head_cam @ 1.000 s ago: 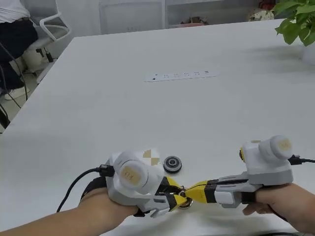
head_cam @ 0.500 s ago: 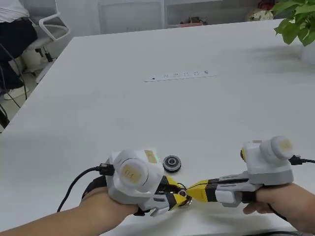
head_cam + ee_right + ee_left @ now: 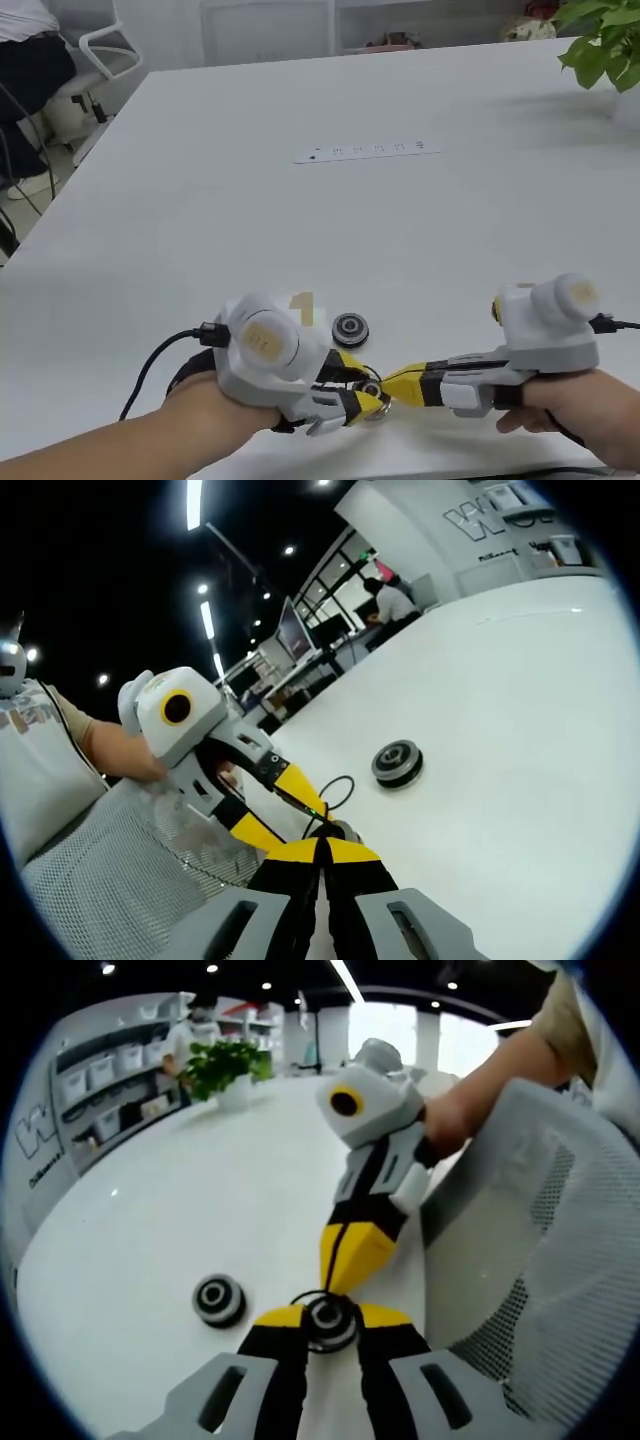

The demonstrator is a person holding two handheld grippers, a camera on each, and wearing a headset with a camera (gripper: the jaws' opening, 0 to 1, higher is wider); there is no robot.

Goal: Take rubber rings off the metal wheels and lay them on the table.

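Observation:
My left gripper (image 3: 358, 388) (image 3: 330, 1312) is shut on a small metal wheel (image 3: 330, 1324) (image 3: 346, 831), just above the white table's (image 3: 300, 230) near edge. A thin black rubber ring (image 3: 337, 788) (image 3: 306, 1297) loops out from this wheel. My right gripper (image 3: 386, 381) (image 3: 322, 844) comes in from the right, its yellow jaws shut on that ring. The two grippers' tips meet at the wheel. A second wheel (image 3: 349, 327) (image 3: 219, 1300) (image 3: 397, 763), with its black ring still around it, lies flat on the table just beyond them.
A white power strip (image 3: 367, 152) lies mid-table. A green plant (image 3: 600, 45) stands at the far right corner. A chair (image 3: 100, 50) and a seated person (image 3: 25, 50) are off the table's far left. A mesh chair back (image 3: 520, 1260) sits close behind the grippers.
The left gripper has rolled a little in the hand. Both grippers stay joined at the held wheel, and the second wheel has not moved.

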